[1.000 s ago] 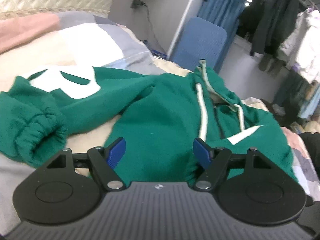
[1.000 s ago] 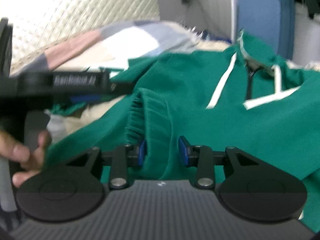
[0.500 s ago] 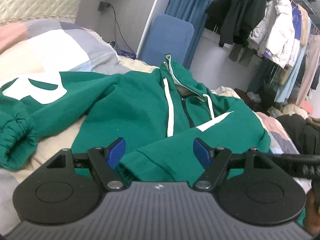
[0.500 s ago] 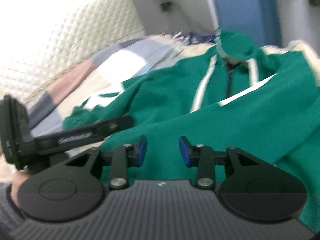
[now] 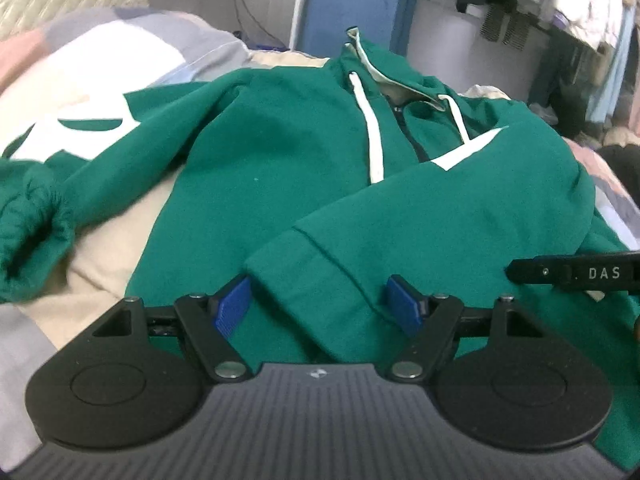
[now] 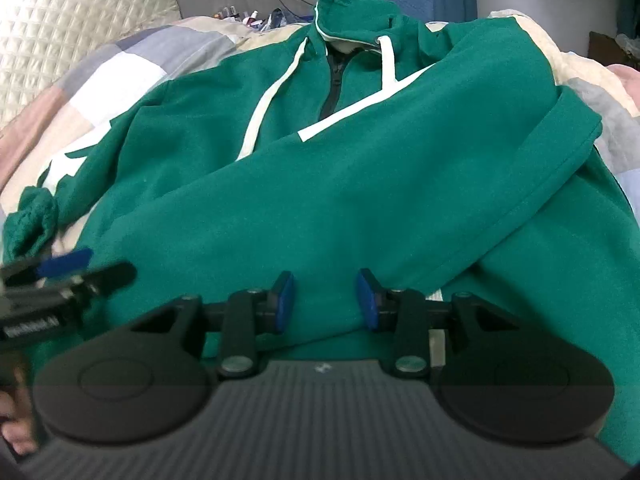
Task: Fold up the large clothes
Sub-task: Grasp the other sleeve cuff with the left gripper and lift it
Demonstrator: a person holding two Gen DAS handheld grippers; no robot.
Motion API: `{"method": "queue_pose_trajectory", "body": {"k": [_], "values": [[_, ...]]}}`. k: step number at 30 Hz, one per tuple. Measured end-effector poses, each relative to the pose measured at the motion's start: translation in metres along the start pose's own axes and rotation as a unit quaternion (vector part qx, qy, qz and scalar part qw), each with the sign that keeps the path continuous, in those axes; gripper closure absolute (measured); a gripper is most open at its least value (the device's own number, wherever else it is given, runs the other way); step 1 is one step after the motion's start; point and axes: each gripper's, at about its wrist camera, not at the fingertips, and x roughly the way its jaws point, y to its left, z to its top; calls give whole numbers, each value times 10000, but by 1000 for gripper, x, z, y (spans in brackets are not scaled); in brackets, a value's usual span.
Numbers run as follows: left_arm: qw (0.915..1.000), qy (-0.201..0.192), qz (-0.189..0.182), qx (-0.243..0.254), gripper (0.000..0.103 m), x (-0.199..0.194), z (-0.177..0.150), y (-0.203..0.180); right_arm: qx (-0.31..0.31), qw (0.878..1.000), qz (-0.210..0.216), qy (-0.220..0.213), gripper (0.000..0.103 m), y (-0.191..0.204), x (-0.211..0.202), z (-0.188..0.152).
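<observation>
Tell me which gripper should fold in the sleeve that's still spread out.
Left. The unfolded sleeve lies toward its side, and the left gripper is wide open; the right gripper sits farther over, above the sleeve already folded across the hoodie.

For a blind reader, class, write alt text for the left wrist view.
A green hoodie lies front-up on a patchwork quilt, one sleeve folded across its chest. The left tool hangs open over that sleeve's cuff.

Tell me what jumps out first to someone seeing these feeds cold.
The green hoodie fills both views, spread over a patchwork bedspread, one sleeve folded across its chest. The other sleeve trails off to the picture's left. White drawstrings flank the zip.
</observation>
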Motion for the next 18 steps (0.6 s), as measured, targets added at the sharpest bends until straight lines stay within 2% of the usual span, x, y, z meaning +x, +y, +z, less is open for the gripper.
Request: {"method": "queue_pose_trajectory", "body": {"k": [3,5,9,13,15,17,18], "values": [[9998,-116,-21,-180,25,-10,1,6,63,10000,62,-8,65,0,-2,-1],[9992,-317,206,-84,25,-22,3,9,93,9999,91,-26,65,-2,-3,-3],[9900,-686,1214,211,24,-43,11,25,272,9995,157,-45,65,-7,-2,2],[9743,-506,2159,390,24,-37,35,55,271,9995,165,-78,65,-8,-4,0],[9681,-421,2436,412,24,-32,43,69,229,9995,184,-91,60,-8,-6,-1],[9612,-264,2688,555,24,-24,45,80,207,9994,237,-135,43,-7,-8,-1],[9581,-210,2790,608,23,-21,43,84,204,9994,246,-159,39,-7,-9,-1]]}}
